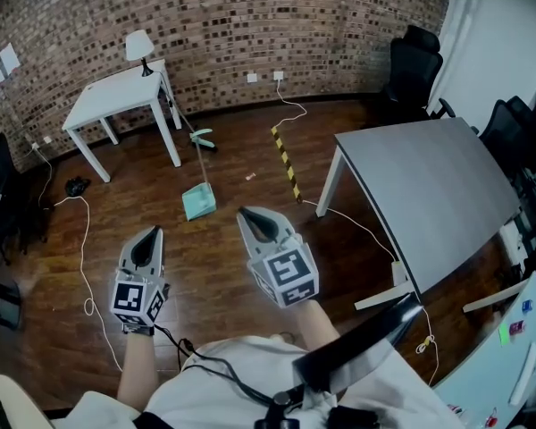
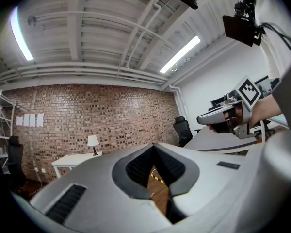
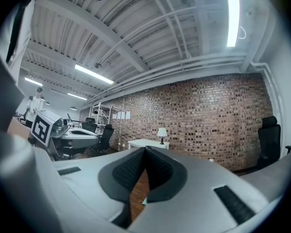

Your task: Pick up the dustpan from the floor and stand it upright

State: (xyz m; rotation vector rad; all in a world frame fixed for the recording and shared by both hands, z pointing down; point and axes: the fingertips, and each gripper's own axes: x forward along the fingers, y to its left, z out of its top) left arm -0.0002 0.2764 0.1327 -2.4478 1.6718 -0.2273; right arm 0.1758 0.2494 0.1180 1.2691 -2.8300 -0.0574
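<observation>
The teal dustpan [image 1: 199, 202] lies on the wooden floor ahead of me, its long thin handle [image 1: 197, 163] running away toward a small teal brush head [image 1: 203, 137]. Both grippers are held level above the floor, well short of the dustpan. My left gripper [image 1: 151, 232] is shut with nothing in it, and its jaws meet at the tip [image 2: 154, 147]. My right gripper [image 1: 247, 212] is shut and empty too, jaws together [image 3: 145, 150]. Each gripper shows in the other's view: the right gripper [image 2: 224, 118] and the left gripper [image 3: 72, 133].
A white table [image 1: 103, 105] with a lamp [image 1: 139, 47] stands by the brick wall beyond the dustpan. A grey table [image 1: 429, 186] is on the right, with black chairs [image 1: 414, 68] behind it. A yellow-black strip [image 1: 286, 162] and white cables [image 1: 84, 239] lie on the floor.
</observation>
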